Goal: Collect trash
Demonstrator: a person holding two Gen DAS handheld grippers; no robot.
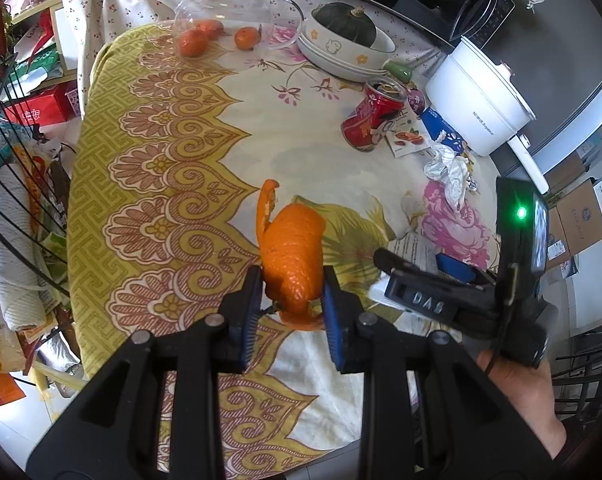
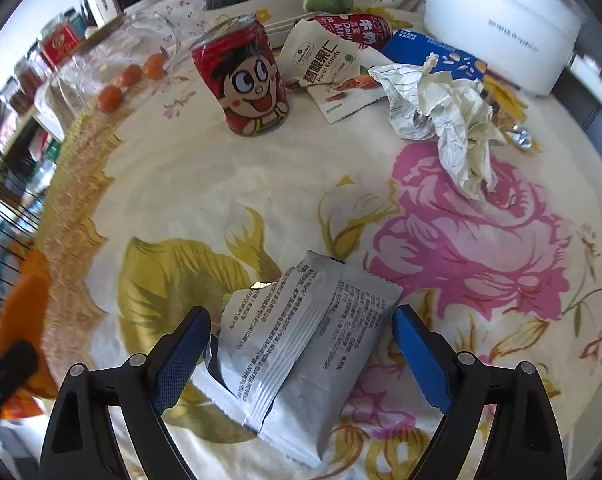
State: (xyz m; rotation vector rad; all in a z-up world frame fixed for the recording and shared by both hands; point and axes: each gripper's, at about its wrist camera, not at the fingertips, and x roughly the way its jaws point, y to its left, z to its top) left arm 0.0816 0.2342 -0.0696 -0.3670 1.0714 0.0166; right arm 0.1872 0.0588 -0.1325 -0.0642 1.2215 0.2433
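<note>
My left gripper [image 1: 291, 300] is shut on a curled orange peel [image 1: 293, 252], held just above the flowered tablecloth [image 1: 173, 208]. The same peel shows as an orange blur [image 2: 21, 308] at the left edge of the right wrist view. My right gripper [image 2: 301, 344] stands open, its blue pads on either side of a white printed snack wrapper [image 2: 301, 344] that lies flat on the cloth; the pads do not touch it. Further back are a red cartoon can [image 2: 241, 80], a pecan kernel packet [image 2: 325, 68], a crumpled wad of paper [image 2: 449, 116] and a blue packet [image 2: 433, 54].
A white electric pot [image 2: 501, 12] stands at the back right. Stacked white bowls [image 1: 341, 56] hold a dark green squash [image 1: 347, 24]. Three tangerines [image 1: 217, 38] lie by a glass jug [image 1: 229, 8]. A wire rack [image 1: 5, 184] and clutter stand off the table's left edge.
</note>
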